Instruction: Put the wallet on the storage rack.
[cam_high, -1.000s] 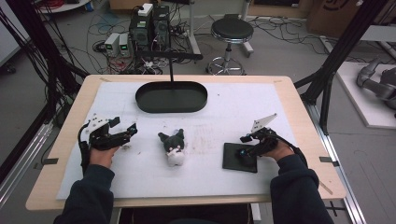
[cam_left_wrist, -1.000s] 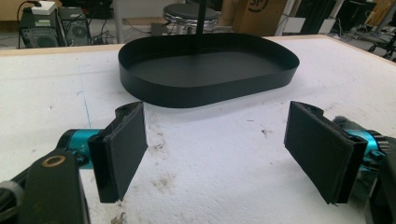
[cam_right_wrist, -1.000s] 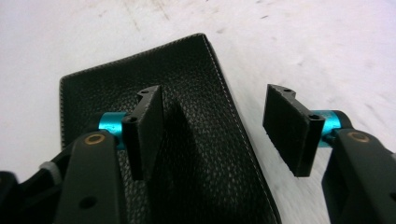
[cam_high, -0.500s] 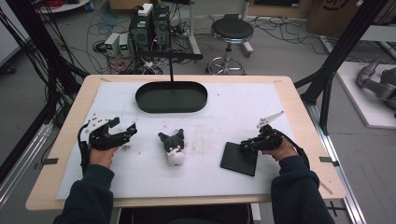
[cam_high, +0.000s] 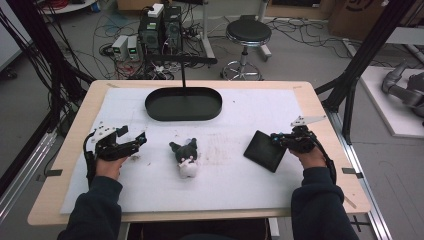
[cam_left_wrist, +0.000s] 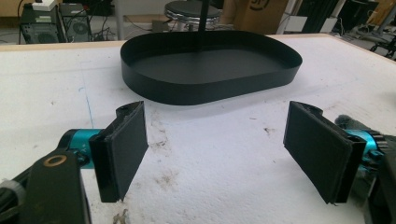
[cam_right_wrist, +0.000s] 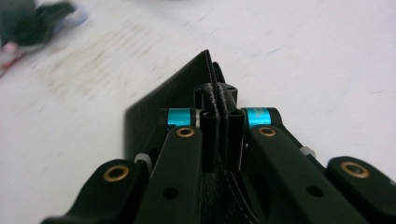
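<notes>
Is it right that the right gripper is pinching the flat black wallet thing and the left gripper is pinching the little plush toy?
Not quite. The right gripper does pinch the flat black wallet, but the left gripper holds nothing: the left gripper view shows its jaws wide apart over bare table. The plush toy lies alone in the middle, as the high view shows.

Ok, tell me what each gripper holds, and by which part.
The right gripper is shut on the black leather wallet, clamping its near edge. The left gripper is open and holds nothing.
</notes>
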